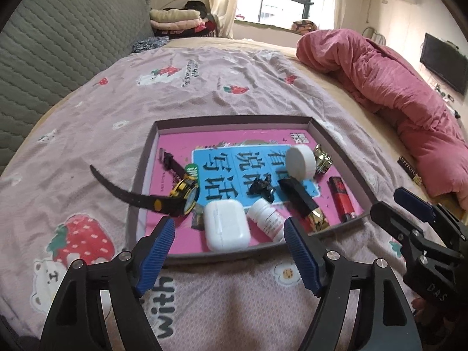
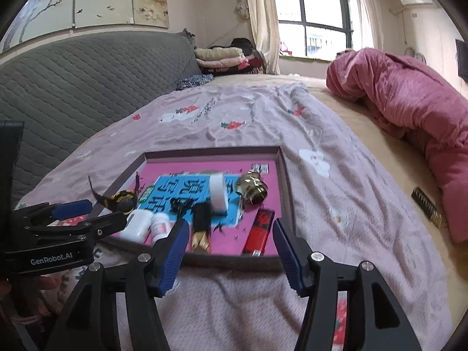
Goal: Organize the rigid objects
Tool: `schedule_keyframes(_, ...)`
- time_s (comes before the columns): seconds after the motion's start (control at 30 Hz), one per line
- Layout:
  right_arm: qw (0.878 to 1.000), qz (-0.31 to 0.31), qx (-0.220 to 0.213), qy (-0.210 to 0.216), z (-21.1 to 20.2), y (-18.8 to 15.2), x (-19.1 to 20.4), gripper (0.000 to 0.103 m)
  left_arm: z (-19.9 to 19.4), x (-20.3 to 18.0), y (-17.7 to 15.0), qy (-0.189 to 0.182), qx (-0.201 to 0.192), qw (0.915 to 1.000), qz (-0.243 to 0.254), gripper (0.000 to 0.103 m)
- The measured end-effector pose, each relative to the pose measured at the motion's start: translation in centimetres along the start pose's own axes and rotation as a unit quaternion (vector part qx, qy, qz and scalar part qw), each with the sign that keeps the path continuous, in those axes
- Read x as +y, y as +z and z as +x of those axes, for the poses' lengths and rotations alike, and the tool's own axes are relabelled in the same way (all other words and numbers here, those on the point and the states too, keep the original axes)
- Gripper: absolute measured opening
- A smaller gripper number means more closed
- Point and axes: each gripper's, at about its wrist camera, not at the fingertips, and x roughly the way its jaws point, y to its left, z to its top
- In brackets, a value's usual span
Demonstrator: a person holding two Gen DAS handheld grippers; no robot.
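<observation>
Nearest the cameras, the left tongs (image 1: 229, 248) and the right tongs (image 2: 228, 251) both stand wide apart and empty, just short of the shallow grey cardboard tray (image 1: 140, 193) on the pink strawberry-print bedsheet (image 1: 87, 122).

Inside the tray's near edge, at 6 o'clock, lie a white glossy plastic earbud case (image 1: 225, 224) and a small white pill bottle (image 1: 266, 218). Both are probably light and hard, and the case looks slippery, so a grip across its flat sides seems safest.

At 9 o'clock a black-and-yellow wristwatch (image 1: 182, 197) drapes its bendy strap over the rim; the stiff body looks the better hold.

Toward 3 o'clock lies a red lighter (image 1: 342, 201), with a black-and-gold lipstick tube (image 1: 301, 201) beside it.

Farther in, a white round plastic jar (image 1: 301, 162) leans near a gold metal cap (image 1: 321, 159).
</observation>
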Motion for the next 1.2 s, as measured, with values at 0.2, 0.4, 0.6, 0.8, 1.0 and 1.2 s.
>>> schedule_keyframes(0.2, 1.0, 0.004, 0.014, -0.005, -0.9, -1.1, 0.7, 0.064, -0.9, 0.1, -0.9, -0.002, 0.015, 0.9999, -0.003, 0.078)
schedule_keyframes(0.4, 0.999, 0.02, 0.026, -0.011, -2.1, -2.2, 0.8, 0.065, -2.4, -0.5, -2.5, 0.009, 0.025, 0.9996, 0.0, 0.078)
schedule_keyframes(0.6, 0.999, 0.014, 0.031, -0.01, -3.4, -3.1, 1.5, 0.065, -3.9, -0.7, -3.8, 0.021, 0.032, 0.9993, 0.002, 0.078)
schedule_keyframes(0.8, 1.0, 0.007, 0.025, -0.011, -4.4, -3.3, 2.3, 0.065, -5.3, -0.4, -4.6, 0.024, 0.031, 0.9992, -0.004, 0.078)
schedule_keyframes(1.0, 0.999, 0.008, 0.029, -0.016, -5.1, -3.8, 2.6, 0.065, -6.1, -0.5, -5.3, 0.02, 0.031, 0.9993, -0.011, 0.078)
schedule_keyframes(1.2, 0.999, 0.011, 0.031, -0.014, -5.8, -4.1, 2.6, 0.065, -6.7, -0.2, -5.7, 0.02, 0.035, 0.999, -0.022, 0.078)
